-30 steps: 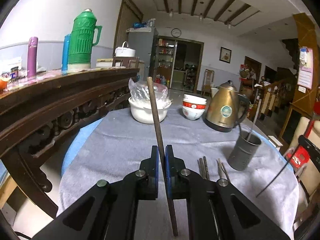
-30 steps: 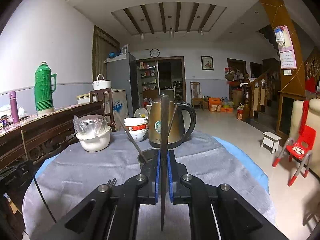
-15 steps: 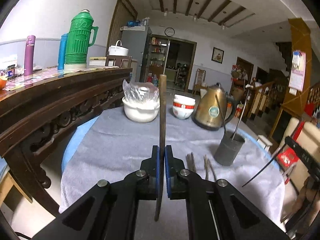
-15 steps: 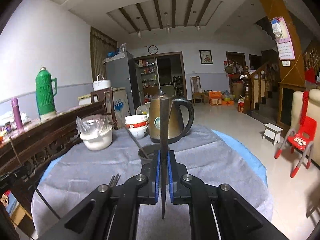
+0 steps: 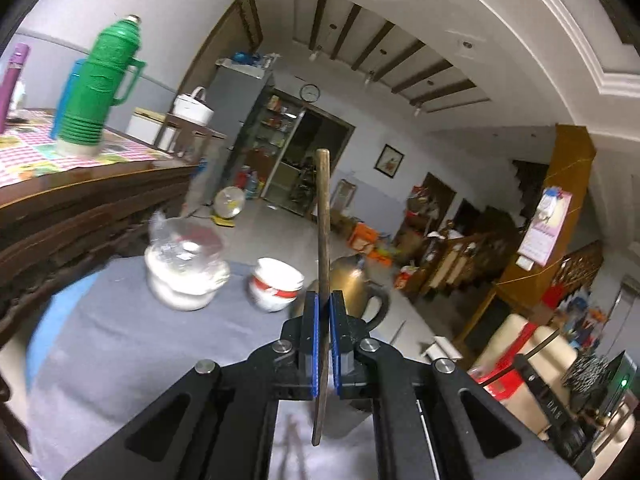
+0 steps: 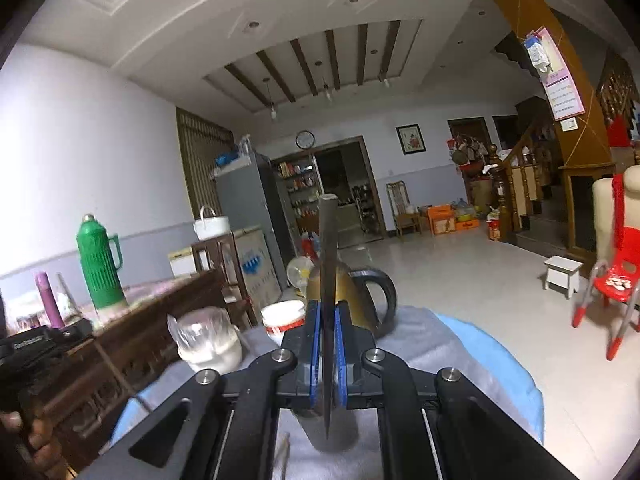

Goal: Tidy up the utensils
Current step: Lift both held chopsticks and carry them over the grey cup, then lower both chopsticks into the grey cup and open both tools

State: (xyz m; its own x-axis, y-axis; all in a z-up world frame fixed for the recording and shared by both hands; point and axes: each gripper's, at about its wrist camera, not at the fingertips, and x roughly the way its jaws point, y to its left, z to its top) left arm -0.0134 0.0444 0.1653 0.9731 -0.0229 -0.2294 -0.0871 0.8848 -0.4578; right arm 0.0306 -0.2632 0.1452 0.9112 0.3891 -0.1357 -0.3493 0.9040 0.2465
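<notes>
Left tongs [image 5: 323, 344] clamp a brown chopstick [image 5: 323, 216] and right tongs [image 6: 328, 354] a darker one [image 6: 329, 248] — both upright above the tabletop [image 5: 120, 344], near the brass kettle [image 6: 360, 292]. Light, stiff, slick sticks — a lower-shaft grip should limit pivoting.

Green thermos [image 5: 102, 80], brass-gold kettle [image 6: 352, 292], red-banded white bowl [image 5: 276, 286], grey tablecloth [image 5: 132, 344]
</notes>
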